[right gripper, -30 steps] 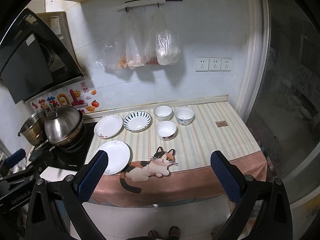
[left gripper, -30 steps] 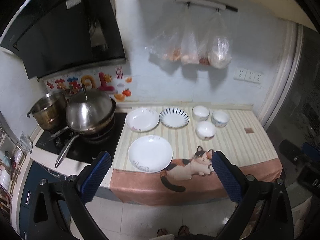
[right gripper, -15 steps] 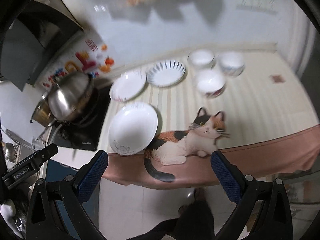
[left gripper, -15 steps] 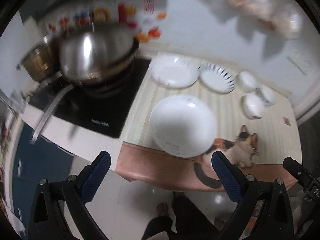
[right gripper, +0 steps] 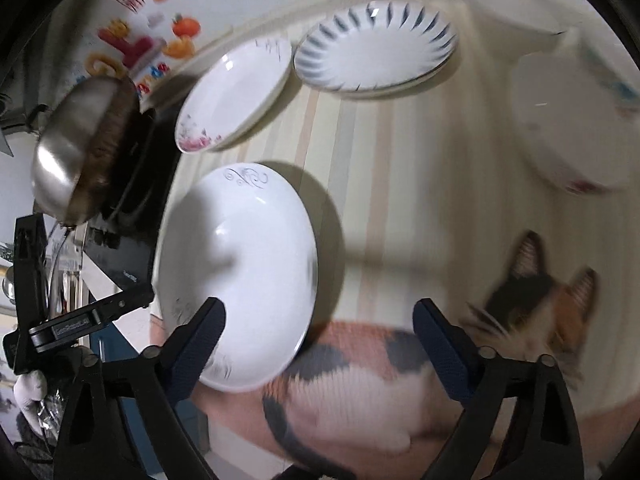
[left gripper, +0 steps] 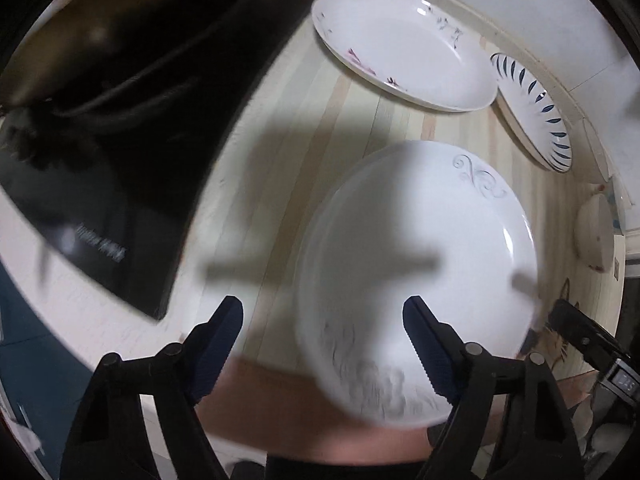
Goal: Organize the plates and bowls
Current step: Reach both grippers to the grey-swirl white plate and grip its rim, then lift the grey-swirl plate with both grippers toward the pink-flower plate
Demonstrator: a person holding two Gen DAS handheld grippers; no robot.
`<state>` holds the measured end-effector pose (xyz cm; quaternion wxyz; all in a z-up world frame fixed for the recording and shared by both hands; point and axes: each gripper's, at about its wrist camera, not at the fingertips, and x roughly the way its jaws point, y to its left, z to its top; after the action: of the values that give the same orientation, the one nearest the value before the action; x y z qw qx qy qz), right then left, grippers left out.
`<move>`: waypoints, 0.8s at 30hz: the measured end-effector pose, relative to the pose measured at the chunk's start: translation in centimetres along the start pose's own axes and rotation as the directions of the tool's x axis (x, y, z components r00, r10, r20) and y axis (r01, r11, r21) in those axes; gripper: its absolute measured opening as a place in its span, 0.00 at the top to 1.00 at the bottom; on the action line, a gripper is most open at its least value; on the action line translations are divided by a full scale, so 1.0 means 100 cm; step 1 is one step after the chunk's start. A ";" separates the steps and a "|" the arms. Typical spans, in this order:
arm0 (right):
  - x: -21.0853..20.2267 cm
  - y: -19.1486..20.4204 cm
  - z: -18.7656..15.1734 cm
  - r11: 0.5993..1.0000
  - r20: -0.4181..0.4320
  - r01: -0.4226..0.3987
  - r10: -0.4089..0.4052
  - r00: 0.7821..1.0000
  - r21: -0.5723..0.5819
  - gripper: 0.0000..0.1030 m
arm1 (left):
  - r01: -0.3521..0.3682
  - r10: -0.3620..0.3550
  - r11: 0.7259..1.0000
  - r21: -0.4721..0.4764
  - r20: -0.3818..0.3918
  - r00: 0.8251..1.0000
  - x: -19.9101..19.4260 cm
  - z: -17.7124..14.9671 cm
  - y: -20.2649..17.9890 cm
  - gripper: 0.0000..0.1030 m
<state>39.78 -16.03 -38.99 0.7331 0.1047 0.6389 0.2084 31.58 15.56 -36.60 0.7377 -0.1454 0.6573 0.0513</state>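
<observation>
I dropped both tongs low over big white plate (left gripper: 416,248). Left tongs (left gripper: 322,332), right tongs (right gripper: 318,326) spread wide, holding nothing. Grab comes next.

A white plate with grey scrollwork (left gripper: 416,264) lay flat at the near edge of the counter. Beyond it sat a white plate with pink flowers (left gripper: 404,46), and just right of that a blue-dashed plate (right gripper: 374,54). Three white bowls stood at the far right, blurred: one nearer (right gripper: 568,136), two behind it (right gripper: 510,10).
</observation>
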 end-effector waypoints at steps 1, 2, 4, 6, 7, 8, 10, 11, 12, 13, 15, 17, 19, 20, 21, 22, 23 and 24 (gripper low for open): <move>0.011 -0.001 0.006 1.000 -0.026 -0.015 0.015 1.000 -0.003 0.22 | 0.012 -0.012 1.000 0.003 -0.003 1.000 0.006 0.004 0.000 0.21; 0.021 -0.001 0.010 0.999 -0.051 -0.039 0.039 0.998 -0.001 0.26 | 0.015 -0.015 1.000 0.004 -0.009 1.000 0.011 0.007 0.001 0.22; 0.035 -0.001 0.016 0.998 -0.088 -0.067 0.067 0.994 0.003 0.38 | 0.026 -0.026 1.000 0.000 -0.033 0.999 0.019 0.011 0.003 0.27; 0.046 0.001 0.022 0.995 -0.112 -0.098 0.097 0.989 -0.001 0.48 | 0.043 -0.043 0.999 -0.007 -0.055 0.998 0.024 0.014 0.005 0.37; 0.050 0.001 0.024 0.994 -0.120 -0.111 0.110 0.987 -0.001 0.54 | 0.054 -0.054 0.999 -0.007 -0.063 0.997 0.026 0.015 0.004 0.41; 0.053 0.002 0.025 0.992 -0.128 -0.125 0.123 0.984 -0.001 0.57 | 0.065 -0.065 0.998 -0.007 -0.071 0.995 0.027 0.014 0.004 0.49; 0.057 0.004 0.025 0.991 -0.137 -0.134 0.132 0.982 -0.003 0.71 | 0.053 -0.052 0.999 0.003 -0.074 0.996 0.028 0.012 0.002 0.51; 0.057 0.005 0.026 0.992 -0.136 -0.125 0.122 0.983 -0.011 0.73 | 0.046 -0.045 0.999 0.007 -0.070 0.997 0.027 0.011 0.001 0.51; 0.058 0.005 0.026 0.993 -0.134 -0.119 0.115 0.984 -0.017 0.75 | 0.043 -0.042 0.999 0.009 -0.069 0.997 0.026 0.009 0.002 0.51; 0.057 0.005 0.025 0.993 -0.128 -0.117 0.114 0.985 -0.020 0.77 | 0.043 -0.043 0.999 0.009 -0.071 0.997 0.025 0.008 0.000 0.51; 0.055 0.008 0.023 0.993 -0.121 -0.116 0.111 0.986 -0.029 0.78 | 0.048 -0.048 0.999 0.008 -0.069 0.996 0.023 0.005 -0.002 0.51; 0.053 0.007 0.022 0.993 -0.118 -0.113 0.108 0.987 -0.033 0.78 | 0.045 -0.044 0.999 0.020 -0.066 0.997 0.022 0.004 -0.004 0.51; 0.048 0.004 0.021 0.993 -0.109 -0.114 0.110 0.988 -0.031 0.78 | 0.046 -0.044 0.998 0.032 -0.054 0.998 0.016 0.000 -0.008 0.51; 0.045 0.003 0.020 0.993 -0.107 -0.113 0.109 0.988 -0.035 0.78 | 0.048 -0.046 0.998 0.040 -0.050 0.998 0.013 -0.002 -0.011 0.51; 0.041 0.000 0.019 0.993 -0.102 -0.115 0.110 0.989 -0.035 0.78 | 0.052 -0.050 0.998 0.044 -0.046 0.998 0.010 -0.002 -0.011 0.51; 0.037 -0.003 0.018 0.993 -0.096 -0.117 0.114 0.989 -0.033 0.78 | 0.057 -0.055 0.997 0.050 -0.042 0.998 0.006 -0.004 -0.014 0.51; 0.032 -0.006 0.017 0.992 -0.090 -0.118 0.115 0.989 -0.032 0.78 | 0.062 -0.059 0.996 0.060 -0.037 0.998 0.002 -0.006 -0.018 0.51; 0.027 -0.009 0.016 0.993 -0.085 -0.116 0.113 0.990 -0.032 0.78 | 0.066 -0.064 0.995 0.069 -0.033 0.997 -0.001 -0.008 -0.020 0.51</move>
<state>41.81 -15.45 -41.51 0.6944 0.1188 0.6579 0.2660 31.34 13.42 -36.26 0.7335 -0.1414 0.6648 0.0019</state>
